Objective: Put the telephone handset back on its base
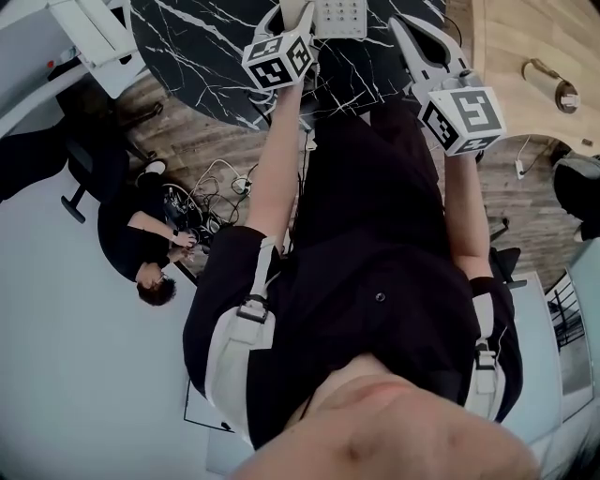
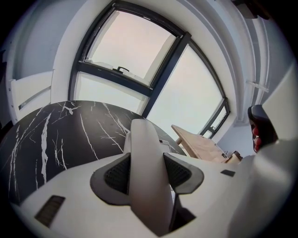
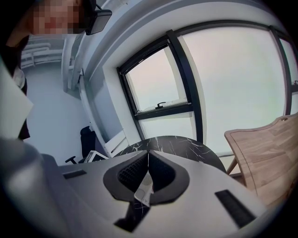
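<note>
My left gripper (image 2: 146, 173) is shut on the white telephone handset (image 2: 145, 153), which stands upright between the two dark pads (image 2: 116, 174). In the head view the left gripper (image 1: 289, 17) reaches over the near edge of the black marble table (image 1: 206, 42), right beside the white telephone base (image 1: 339, 17) with its keypad. The right gripper (image 1: 412, 45) is held to the right of the base, above the table edge. In the right gripper view its jaws (image 3: 148, 160) are closed together with nothing gripped.
A light wooden table (image 1: 530, 42) stands to the right of the marble one. On the floor at the left a person (image 1: 141, 239) crouches over a tangle of cables (image 1: 211, 192). A white desk (image 1: 94, 33) is at the upper left.
</note>
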The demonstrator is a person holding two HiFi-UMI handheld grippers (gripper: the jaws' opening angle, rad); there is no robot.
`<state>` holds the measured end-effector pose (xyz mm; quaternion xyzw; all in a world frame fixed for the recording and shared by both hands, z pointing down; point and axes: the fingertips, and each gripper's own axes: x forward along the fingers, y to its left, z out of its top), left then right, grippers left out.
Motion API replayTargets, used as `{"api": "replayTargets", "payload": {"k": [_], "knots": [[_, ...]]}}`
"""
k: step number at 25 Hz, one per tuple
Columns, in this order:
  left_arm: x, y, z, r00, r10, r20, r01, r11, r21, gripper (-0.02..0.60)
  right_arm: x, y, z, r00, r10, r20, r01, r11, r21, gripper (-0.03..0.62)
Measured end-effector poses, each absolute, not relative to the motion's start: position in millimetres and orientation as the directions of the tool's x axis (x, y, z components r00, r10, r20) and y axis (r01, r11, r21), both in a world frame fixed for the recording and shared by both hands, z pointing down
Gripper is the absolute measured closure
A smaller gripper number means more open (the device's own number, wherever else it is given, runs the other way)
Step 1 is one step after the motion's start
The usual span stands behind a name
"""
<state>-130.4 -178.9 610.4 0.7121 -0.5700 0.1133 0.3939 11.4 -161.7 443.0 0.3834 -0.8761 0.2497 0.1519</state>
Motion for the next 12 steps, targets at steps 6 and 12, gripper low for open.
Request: {"api": "replayTargets", "payload": {"k": [6, 12], "knots": [[-129, -184, 634, 0.304, -0.697, 0.649, -0.913, -0.020, 0.407, 0.359, 14, -159, 453, -0.661, -0.584, 0.472, -0.747, 0.569, -0.343, 0.563], [-124, -186, 649, 0.284, -0.674, 0.682, -0.926, -0.007, 0.378, 0.358, 16, -159, 458, -0.660, -0.573, 0.486, -0.748, 0.562, -0.353, 0.563]]}}
